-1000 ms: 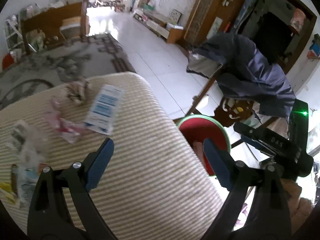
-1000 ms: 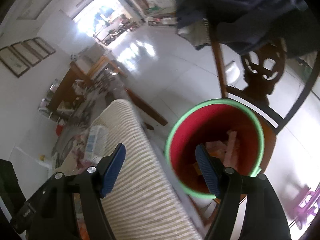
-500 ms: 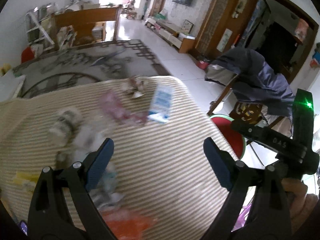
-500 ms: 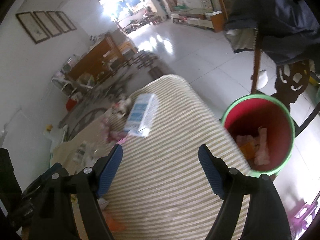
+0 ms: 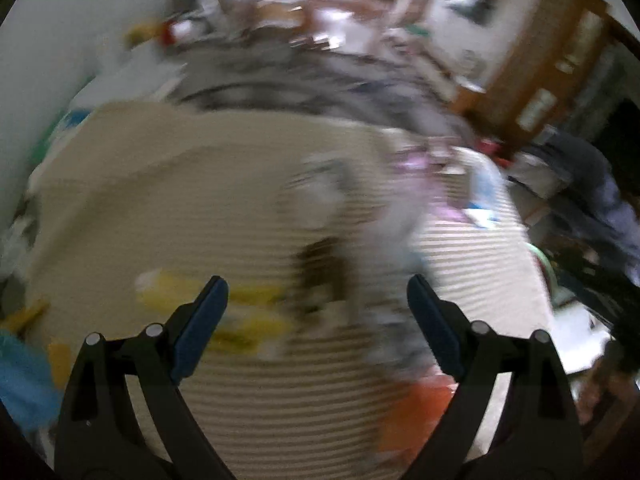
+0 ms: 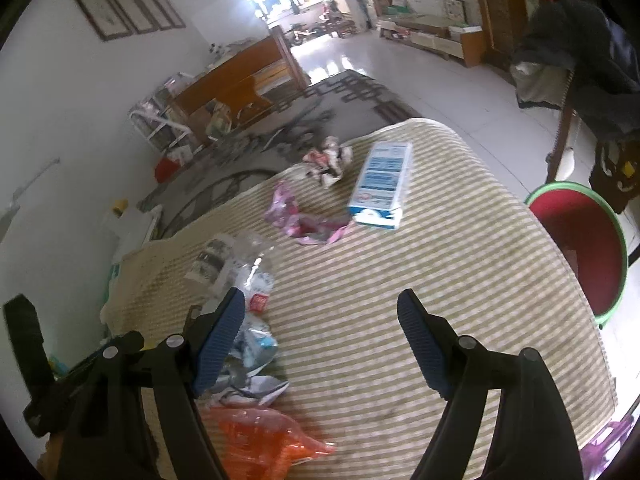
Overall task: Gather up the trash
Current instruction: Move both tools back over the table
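Trash lies scattered on a striped table [image 6: 400,280]: a blue and white carton [image 6: 382,184], a crumpled wrapper [image 6: 328,160], pink plastic scraps [image 6: 296,220], a crushed clear bottle [image 6: 232,264], crumpled papers [image 6: 252,364] and an orange bag [image 6: 264,436]. A red bin with a green rim [image 6: 580,240] stands off the table's right edge. My right gripper [image 6: 320,340] is open and empty above the table. My left gripper [image 5: 316,320] is open and empty over the table; its view is badly blurred, with yellow scraps [image 5: 240,312] and the orange bag [image 5: 416,412] below.
A chair draped with a dark jacket [image 6: 580,60] stands behind the bin. A patterned rug [image 6: 280,140] and a wooden desk [image 6: 240,80] lie beyond the table. The left gripper's body [image 6: 32,360] shows at the left edge of the right wrist view.
Both grippers have swung left, from over the bin back over the table and its trash. The left wrist view is now motion-blurred. Both stay open and empty.
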### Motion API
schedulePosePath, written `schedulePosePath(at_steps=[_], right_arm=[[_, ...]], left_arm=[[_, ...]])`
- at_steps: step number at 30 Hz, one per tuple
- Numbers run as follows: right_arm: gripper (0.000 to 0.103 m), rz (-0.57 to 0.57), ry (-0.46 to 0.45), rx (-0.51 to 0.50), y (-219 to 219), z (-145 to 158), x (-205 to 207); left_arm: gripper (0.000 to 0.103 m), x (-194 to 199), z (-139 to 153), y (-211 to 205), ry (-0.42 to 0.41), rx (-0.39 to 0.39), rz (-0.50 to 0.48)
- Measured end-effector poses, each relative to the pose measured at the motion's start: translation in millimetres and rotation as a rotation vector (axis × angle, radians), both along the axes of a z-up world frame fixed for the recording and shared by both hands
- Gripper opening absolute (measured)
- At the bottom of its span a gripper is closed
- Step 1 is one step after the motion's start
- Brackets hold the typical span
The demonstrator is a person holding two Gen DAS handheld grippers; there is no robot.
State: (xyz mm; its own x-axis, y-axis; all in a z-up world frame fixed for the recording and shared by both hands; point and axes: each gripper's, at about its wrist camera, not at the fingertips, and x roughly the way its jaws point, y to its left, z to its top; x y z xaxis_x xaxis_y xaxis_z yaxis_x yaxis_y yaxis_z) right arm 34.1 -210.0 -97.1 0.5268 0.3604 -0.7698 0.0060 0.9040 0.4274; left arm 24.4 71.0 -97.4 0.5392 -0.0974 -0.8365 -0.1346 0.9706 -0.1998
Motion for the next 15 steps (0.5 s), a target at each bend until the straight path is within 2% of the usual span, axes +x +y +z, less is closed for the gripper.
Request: schedulePosePath(at_steps=[3, 7, 9, 12, 15], right_arm=[[0.080, 0.020, 0.004, -0.008, 11, -1, 2], [0.080, 0.044, 0.007, -0.023, 25, -1, 3], [0.080, 0.051, 0.010, -0.029, 28, -1, 3], [0.080, 0.060, 0.013, -0.032, 32, -2, 2], [0.080, 0.074, 0.019, -0.037, 37, -3, 1]], left_arm=[[0.089, -8, -19, 38, 0.063, -0.036, 0.129], [0.089, -20, -47, 80, 0.149, -0.155, 0.302], [0.089, -22, -61, 91, 0.203, -0.199, 0.339], [0.089, -17, -77, 91, 0.251, -0.248, 0.343], [0.089, -7, -80, 84, 0.253, -0.238, 0.310]])
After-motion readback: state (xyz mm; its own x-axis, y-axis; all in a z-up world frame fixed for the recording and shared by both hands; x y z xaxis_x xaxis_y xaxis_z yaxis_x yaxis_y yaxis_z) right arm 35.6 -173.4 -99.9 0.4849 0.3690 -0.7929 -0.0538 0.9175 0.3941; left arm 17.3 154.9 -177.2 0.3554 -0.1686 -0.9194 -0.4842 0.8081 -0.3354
